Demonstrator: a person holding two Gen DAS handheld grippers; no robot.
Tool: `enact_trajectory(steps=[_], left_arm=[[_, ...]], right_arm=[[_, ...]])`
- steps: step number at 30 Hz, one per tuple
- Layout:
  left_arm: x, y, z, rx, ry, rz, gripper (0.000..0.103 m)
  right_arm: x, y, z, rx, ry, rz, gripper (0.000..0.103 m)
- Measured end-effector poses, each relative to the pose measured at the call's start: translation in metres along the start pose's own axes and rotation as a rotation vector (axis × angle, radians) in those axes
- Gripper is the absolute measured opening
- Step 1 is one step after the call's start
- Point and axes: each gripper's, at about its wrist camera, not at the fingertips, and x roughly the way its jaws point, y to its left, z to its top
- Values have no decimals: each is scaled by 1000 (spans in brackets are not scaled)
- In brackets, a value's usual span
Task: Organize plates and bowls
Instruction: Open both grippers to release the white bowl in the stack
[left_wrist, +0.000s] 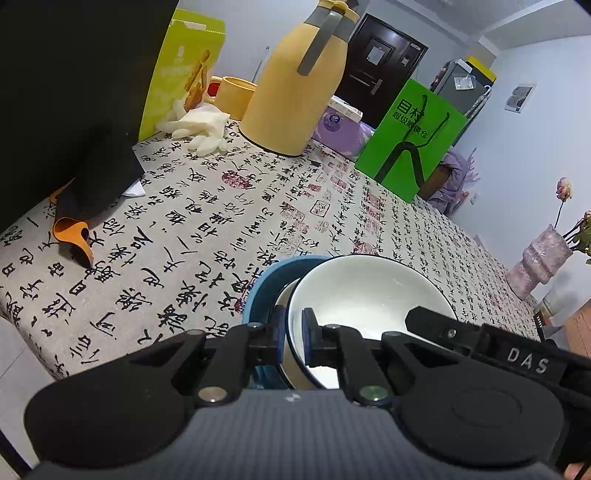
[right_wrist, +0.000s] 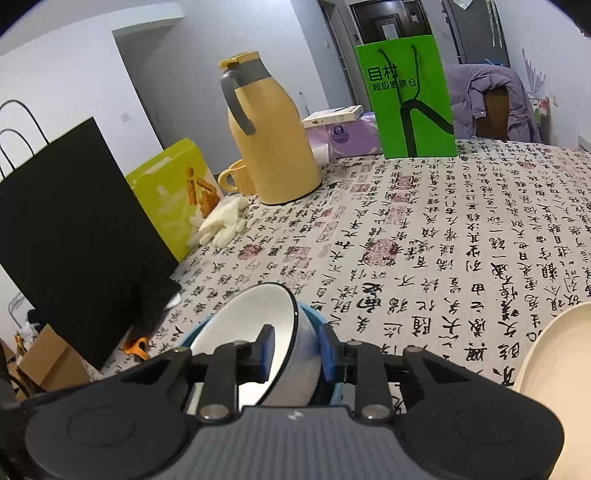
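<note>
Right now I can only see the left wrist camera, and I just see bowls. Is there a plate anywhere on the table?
Observer: Yes. The right wrist view shows a cream plate lying on the table, to the right of the right gripper.
Operator: What is that gripper doing to the white bowl?
Observer: It straddles the wall of the white bowl, with one finger inside and the other outside, next to the blue bowl. I cannot tell whether the pads press on it.
Operator: Is anything down on the floor?
Observer: A cardboard box sits below the table edge, on the side where the black bag stands.
</note>
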Motion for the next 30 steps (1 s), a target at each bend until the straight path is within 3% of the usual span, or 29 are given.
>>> enact_trajectory(steps=[12, 30], left_arm=[[-6, -2, 3, 26, -38, 24, 10], [-1, -1, 11, 8, -2, 50, 11]], right_arm=[[10, 7, -11, -77, -6, -32, 13], [5, -1, -6, -53, -17, -26, 12]])
